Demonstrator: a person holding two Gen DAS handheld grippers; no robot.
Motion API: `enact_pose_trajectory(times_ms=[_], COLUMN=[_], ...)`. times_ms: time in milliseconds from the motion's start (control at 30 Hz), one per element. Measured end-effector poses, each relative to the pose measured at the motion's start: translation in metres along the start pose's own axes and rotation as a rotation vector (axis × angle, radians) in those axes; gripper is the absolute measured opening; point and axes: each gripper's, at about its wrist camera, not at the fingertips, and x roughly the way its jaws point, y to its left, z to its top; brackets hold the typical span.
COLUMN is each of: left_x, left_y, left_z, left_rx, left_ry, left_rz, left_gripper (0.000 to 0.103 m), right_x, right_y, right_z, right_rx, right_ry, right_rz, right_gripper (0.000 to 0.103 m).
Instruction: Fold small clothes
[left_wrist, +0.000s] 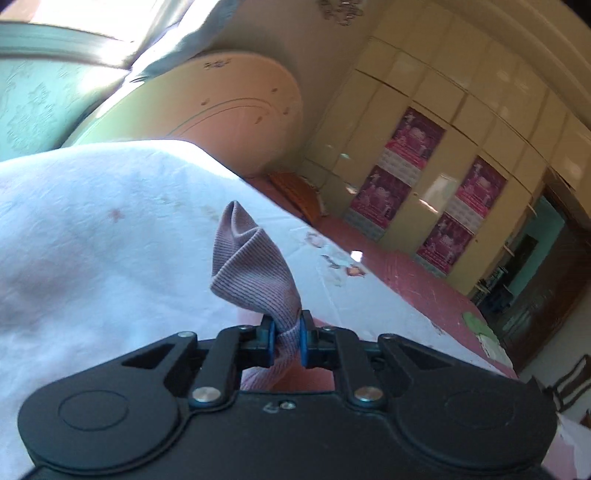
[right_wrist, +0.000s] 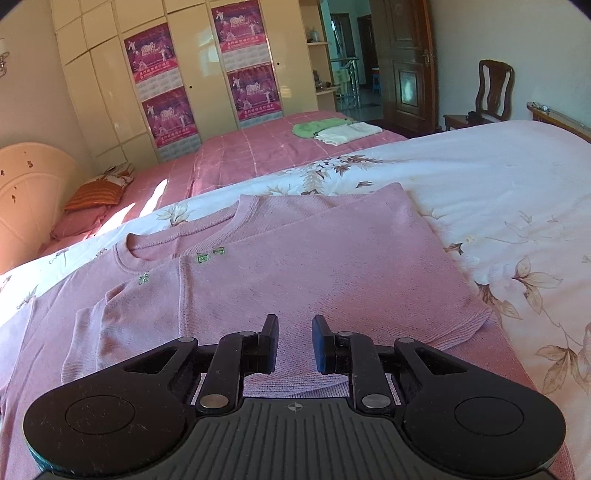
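Observation:
A pink knit sweater (right_wrist: 314, 258) lies spread on the white floral bed cover (right_wrist: 498, 192), neck to the upper left, its right side folded over. My right gripper (right_wrist: 294, 343) is open and empty just above the sweater's lower part. My left gripper (left_wrist: 287, 339) is shut on a bunched piece of the pink sweater (left_wrist: 255, 273), which sticks up beyond the fingers over the white cover (left_wrist: 92, 240). The left gripper does not show in the right wrist view.
A second bed with a pink checked cover (right_wrist: 258, 147) stands behind, with folded green and white clothes (right_wrist: 332, 131) and an orange pillow (right_wrist: 94, 194) on it. A cream wardrobe with posters (right_wrist: 166, 92), a headboard (left_wrist: 229, 110) and a wooden chair (right_wrist: 493, 90) surround the beds.

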Motion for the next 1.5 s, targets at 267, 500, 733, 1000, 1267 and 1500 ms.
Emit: enact_pose_trajectory(times_ms=[267,500,733,1000,1267,1500], left_x=[0.013,0.032,0.065,0.016,-0.023,0.003], left_y=[-0.174,-0.269,-0.314,-0.31,-0.202,-0.164], left_z=[-0.063,-0.123,-0.182,-0.192,-0.15,-0.141], left_rx=[0.248,0.374,0.486,0.548,0.467,0.446], left_ry=[0.101,0.214,0.376,0.276,0.189,0.281], left_rz=[-0.285,-0.391,-0.374,-0.393,-0.093,-0.04], left_gripper=[0.011,0.011,0.016,0.082,0.073,0.068], right_x=[-0.007,-0.009,-0.01,-0.025,0.0,0.039], right_y=[-0.005,-0.019,-0.04,-0.04,0.005,0.04], right_z=[-0.003,0.002,0.005,0.008,0.003,-0.007], right_rx=[-0.024,-0.033,0.004,-0.007,0.052,0.104], right_ry=[0.003,0.028,0.057,-0.013,0.129,0.183], right_rz=[0.021,0.041,0.071,0.163,0.463,0.515], right_gripper=[0.019,0.019,0.019,0.101,0.073,0.058])
